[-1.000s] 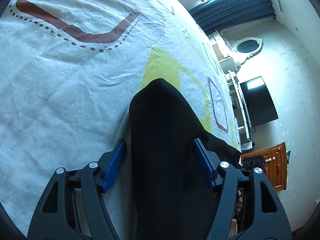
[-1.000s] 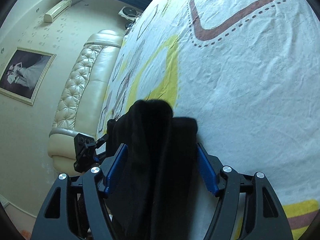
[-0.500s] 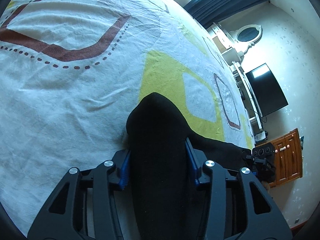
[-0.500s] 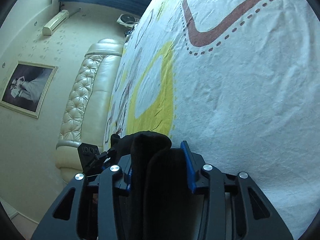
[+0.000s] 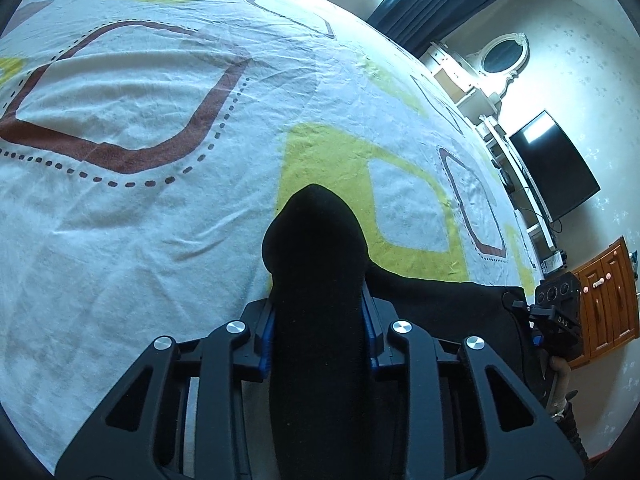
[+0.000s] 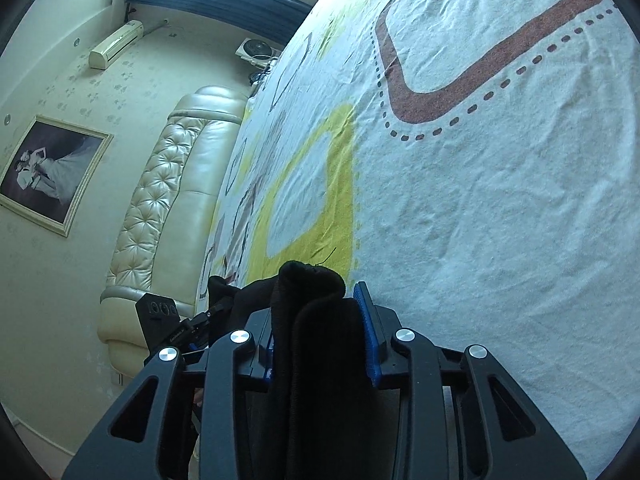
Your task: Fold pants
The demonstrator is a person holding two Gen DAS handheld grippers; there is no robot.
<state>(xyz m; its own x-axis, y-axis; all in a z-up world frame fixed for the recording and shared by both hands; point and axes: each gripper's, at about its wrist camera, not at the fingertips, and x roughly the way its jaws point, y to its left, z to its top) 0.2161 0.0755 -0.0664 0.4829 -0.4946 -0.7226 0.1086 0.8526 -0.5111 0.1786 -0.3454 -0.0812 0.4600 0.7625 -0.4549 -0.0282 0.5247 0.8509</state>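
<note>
The black pants bulge out between the blue pads of my left gripper, which is shut on the fabric above the bed. More black cloth stretches right toward the other gripper. In the right wrist view my right gripper is shut on a folded wad of the pants, and the left gripper shows at the lower left with cloth hanging between them.
A white bedspread with brown and yellow shapes lies under both grippers. A padded cream headboard stands at the left. A TV, a dresser with mirror and a wooden cabinet line the right wall.
Both grippers have closed from wide open onto the black pants. Both views have tilted up, with more of the bedspread showing ahead.
</note>
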